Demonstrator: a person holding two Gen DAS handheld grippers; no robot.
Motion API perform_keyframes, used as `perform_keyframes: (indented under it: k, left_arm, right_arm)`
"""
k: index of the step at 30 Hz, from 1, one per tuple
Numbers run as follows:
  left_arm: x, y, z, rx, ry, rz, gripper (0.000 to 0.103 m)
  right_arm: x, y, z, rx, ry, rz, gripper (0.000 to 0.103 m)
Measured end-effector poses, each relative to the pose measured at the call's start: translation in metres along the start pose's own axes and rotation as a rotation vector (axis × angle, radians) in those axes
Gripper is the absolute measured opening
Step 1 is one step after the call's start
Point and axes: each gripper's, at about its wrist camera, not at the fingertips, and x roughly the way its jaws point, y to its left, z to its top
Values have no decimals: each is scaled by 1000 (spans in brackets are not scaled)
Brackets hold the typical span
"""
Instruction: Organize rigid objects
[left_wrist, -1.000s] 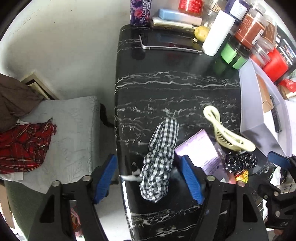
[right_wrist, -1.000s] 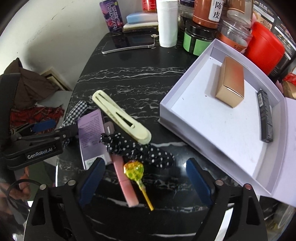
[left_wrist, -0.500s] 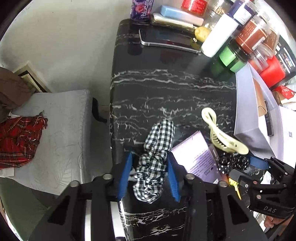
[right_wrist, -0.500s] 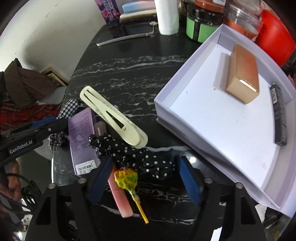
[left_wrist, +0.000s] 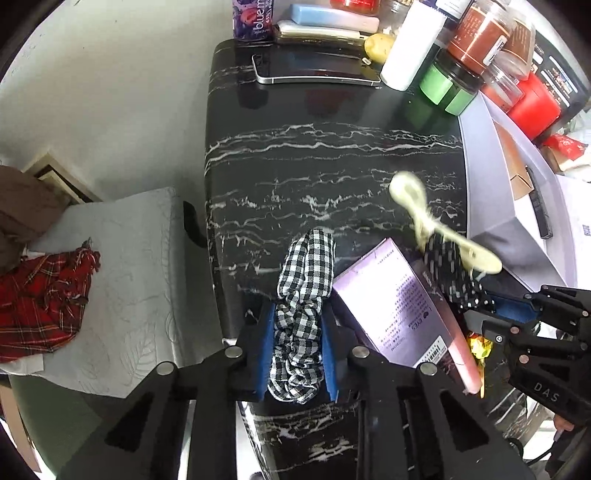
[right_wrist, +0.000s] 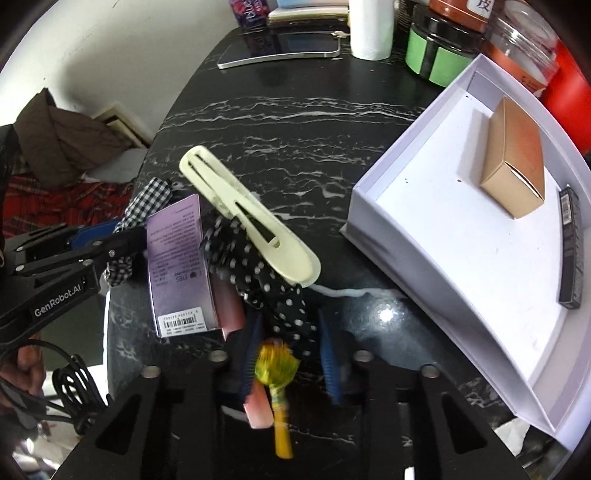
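Left gripper (left_wrist: 297, 350) pinching soft, light checked scrunchie (left_wrist: 303, 291); right gripper (right_wrist: 286, 354) closing around polka-dot scrunchie (right_wrist: 258, 273), cream clip (right_wrist: 247, 218) at 11 o'clock.

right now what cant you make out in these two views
- Pink stick, right wrist view: mostly under the purple box and the polka-dot scrunchie.
- Right tool: its pads are motion-blurred, so contact with the scrunchie is unclear.
- Cream hair clip, left wrist view: blurred.

Bench (right_wrist: 295, 122) is glossy black marble-look, checked scrunchie (left_wrist: 303, 295) soft cloth, clip (right_wrist: 251, 218) smooth cream plastic, tray (right_wrist: 461, 236) matt white card.
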Motion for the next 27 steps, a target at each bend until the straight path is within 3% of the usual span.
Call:
perform_keyframes:
  k: [3, 27]
  left_arm:
    - [-4, 0, -4, -3, 5, -4, 23]
    - [-86, -18, -44, 8, -61, -38, 23]
  right_arm:
    - [-5, 6, -5, -39, -14, -2, 15]
    - [-69, 26, -56, -17, -79, 39, 15]
